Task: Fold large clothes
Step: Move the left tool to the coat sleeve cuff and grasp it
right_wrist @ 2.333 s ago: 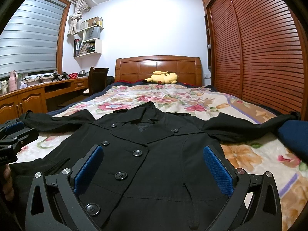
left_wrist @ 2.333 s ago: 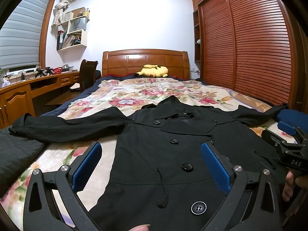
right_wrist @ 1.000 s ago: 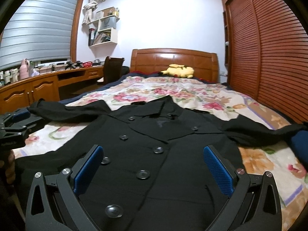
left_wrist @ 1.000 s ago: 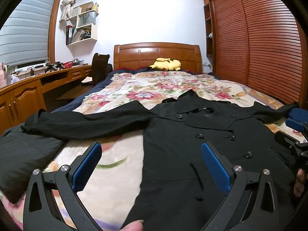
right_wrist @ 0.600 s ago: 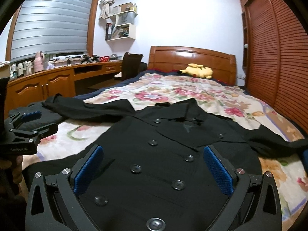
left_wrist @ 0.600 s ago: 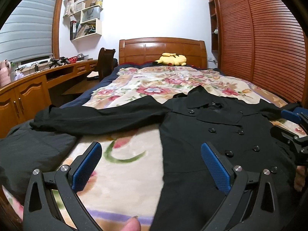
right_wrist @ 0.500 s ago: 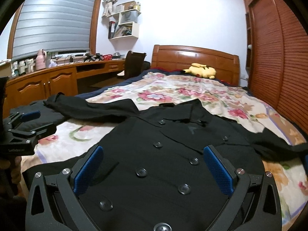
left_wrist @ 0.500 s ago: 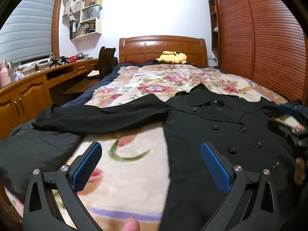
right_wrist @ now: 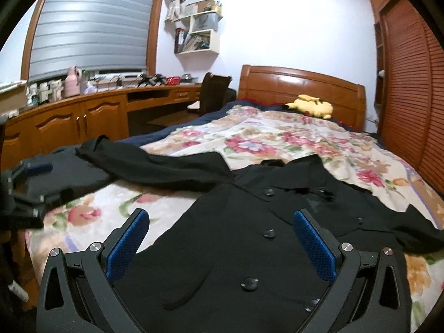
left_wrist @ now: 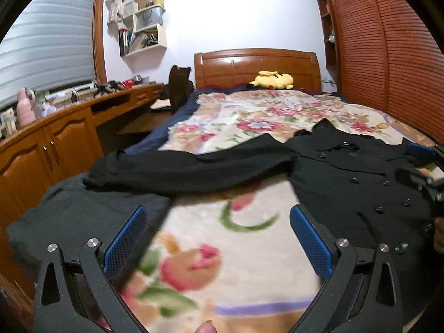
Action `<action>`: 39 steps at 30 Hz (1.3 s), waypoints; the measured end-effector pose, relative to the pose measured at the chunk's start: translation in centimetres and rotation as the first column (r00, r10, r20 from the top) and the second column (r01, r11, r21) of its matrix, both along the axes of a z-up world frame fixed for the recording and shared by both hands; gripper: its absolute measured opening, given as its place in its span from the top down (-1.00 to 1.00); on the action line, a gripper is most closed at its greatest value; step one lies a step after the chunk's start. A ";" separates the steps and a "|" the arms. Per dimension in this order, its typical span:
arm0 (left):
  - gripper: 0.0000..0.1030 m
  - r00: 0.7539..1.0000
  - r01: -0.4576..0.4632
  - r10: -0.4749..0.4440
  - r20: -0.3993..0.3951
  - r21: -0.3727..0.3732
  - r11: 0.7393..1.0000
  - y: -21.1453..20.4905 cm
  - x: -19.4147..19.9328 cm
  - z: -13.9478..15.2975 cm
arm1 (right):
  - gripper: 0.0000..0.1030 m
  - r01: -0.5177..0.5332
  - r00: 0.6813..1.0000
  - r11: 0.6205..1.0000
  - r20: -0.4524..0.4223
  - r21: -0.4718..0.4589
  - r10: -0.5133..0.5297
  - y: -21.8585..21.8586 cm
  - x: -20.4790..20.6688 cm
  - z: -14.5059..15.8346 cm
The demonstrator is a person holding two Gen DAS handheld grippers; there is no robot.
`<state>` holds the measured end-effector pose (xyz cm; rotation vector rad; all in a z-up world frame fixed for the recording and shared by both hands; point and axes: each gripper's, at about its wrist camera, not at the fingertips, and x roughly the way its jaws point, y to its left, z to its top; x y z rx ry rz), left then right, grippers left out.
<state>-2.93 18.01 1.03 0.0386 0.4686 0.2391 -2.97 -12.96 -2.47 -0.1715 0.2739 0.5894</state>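
Note:
A black double-breasted coat (right_wrist: 266, 227) lies flat, front up, on the floral bedspread (right_wrist: 283, 136), collar toward the headboard. Its left sleeve (left_wrist: 180, 169) stretches out to the bed's left edge. My left gripper (left_wrist: 219, 233) is open and empty, above bare bedspread (left_wrist: 222, 238) left of the coat body (left_wrist: 355, 188), short of the sleeve. My right gripper (right_wrist: 220, 236) is open and empty above the coat's lower front. Each gripper also shows at the edge of the other's view: the right one (left_wrist: 424, 177) and the left one (right_wrist: 27, 191).
A dark grey folded garment (left_wrist: 83, 219) lies at the bed's near left corner. A wooden desk with cupboards (right_wrist: 83, 122) and a chair (right_wrist: 215, 94) stand to the left. A yellow plush (right_wrist: 312, 106) sits by the headboard. A slatted wardrobe (left_wrist: 388, 55) lines the right.
Both grippers have swung left. The left one has left the coat's front and is now over the bedspread near the left sleeve. Both stay open.

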 end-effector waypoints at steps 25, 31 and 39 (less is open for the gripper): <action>-0.25 0.960 -0.194 0.163 -0.226 -0.124 0.973 17.4 8.4 -0.4 | -1.00 -0.072 0.995 0.995 -0.070 -0.071 0.067 1.0 1.0 -2.7; -0.25 0.938 -0.286 0.234 -0.255 -0.191 0.939 20.9 9.3 -0.3 | -1.00 -0.103 0.992 0.992 -0.085 -0.076 0.096 0.7 0.6 -2.6; -0.30 0.886 -0.382 0.309 -0.346 -0.164 0.910 23.4 11.0 -1.5 | -1.00 -0.107 0.990 0.991 -0.104 -0.075 0.099 0.8 1.0 -2.7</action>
